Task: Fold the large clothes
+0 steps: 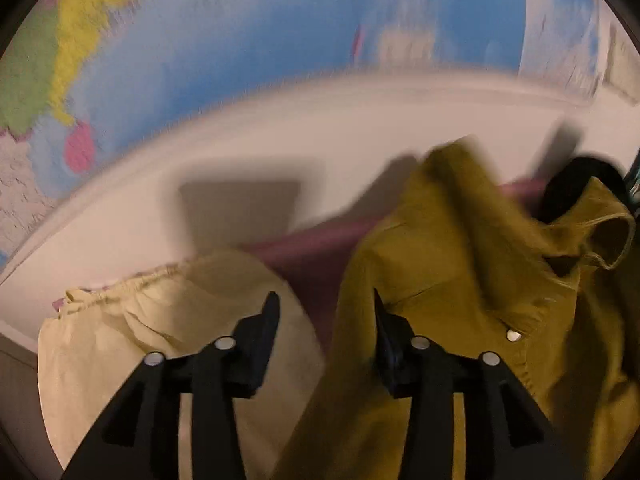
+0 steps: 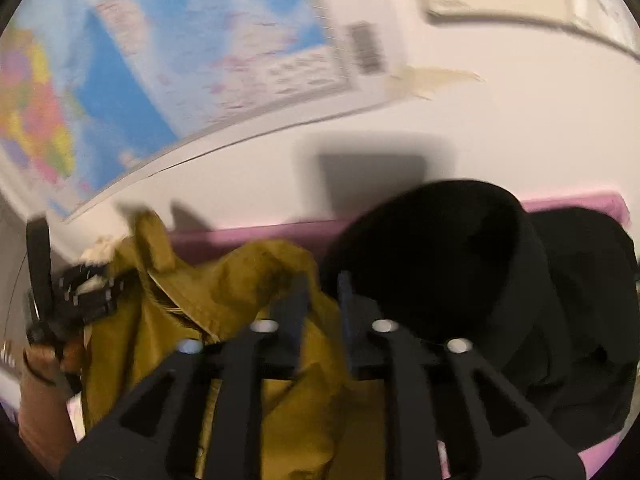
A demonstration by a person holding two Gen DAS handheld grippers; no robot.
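Observation:
A mustard-olive shirt [image 1: 472, 264] with a snap button lies crumpled on the purple surface [image 1: 316, 252], to the right of my left gripper [image 1: 326, 304], which is open with its right finger against the shirt's edge. A pale cream garment [image 1: 160, 320] with a gathered waistband lies under its left finger. In the right wrist view the mustard shirt [image 2: 240, 292] bunches up between the narrowly spaced fingers of my right gripper [image 2: 324, 292], which looks closed on a fold of it. A black garment [image 2: 480, 280] is heaped to the right. Both views are motion-blurred.
A white wall [image 1: 320, 136] with a large world map [image 1: 240, 32] stands right behind the surface. The left hand and its gripper [image 2: 60, 304] show at the left edge of the right wrist view. The black garment [image 1: 576, 188] lies at the far right of the left wrist view.

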